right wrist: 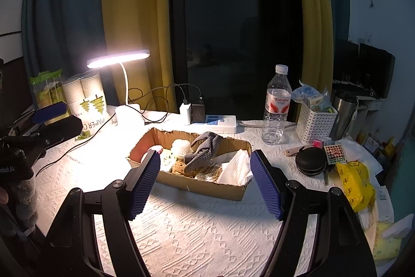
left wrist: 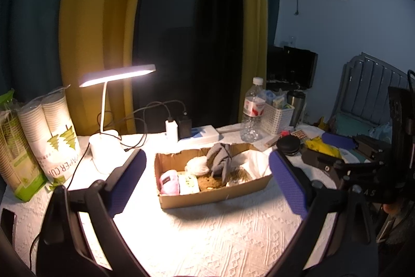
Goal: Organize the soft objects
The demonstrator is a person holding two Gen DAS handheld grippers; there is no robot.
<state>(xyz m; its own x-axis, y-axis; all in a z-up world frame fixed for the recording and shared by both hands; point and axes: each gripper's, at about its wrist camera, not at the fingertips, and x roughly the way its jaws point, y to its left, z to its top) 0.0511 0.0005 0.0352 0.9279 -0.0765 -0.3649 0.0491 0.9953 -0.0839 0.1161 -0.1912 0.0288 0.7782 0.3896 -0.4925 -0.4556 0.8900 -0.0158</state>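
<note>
A shallow cardboard box (left wrist: 215, 196) (right wrist: 207, 188) sits mid-table on the white cloth. Inside lie a grey dotted glove (left wrist: 220, 157) (right wrist: 203, 153), a white fluffy ball (left wrist: 197, 165) (right wrist: 181, 146), a pink towel roll (left wrist: 170, 182), a brown sponge (left wrist: 209, 182) (right wrist: 181, 168) and white tissue (left wrist: 256, 164) (right wrist: 234, 170). My left gripper (left wrist: 207, 181) stands open in front of the box, nothing between its blue pads. My right gripper (right wrist: 205, 183) is open too, its fingers framing the box from the near side, touching nothing.
A lit desk lamp (left wrist: 116, 73) (right wrist: 118, 59), paper cup sleeves (left wrist: 59, 136), a power strip (right wrist: 220, 121), a water bottle (right wrist: 276, 105), a white basket (right wrist: 315, 122), a black round case (right wrist: 310, 160) and a yellow bag (right wrist: 355, 184) ring the box.
</note>
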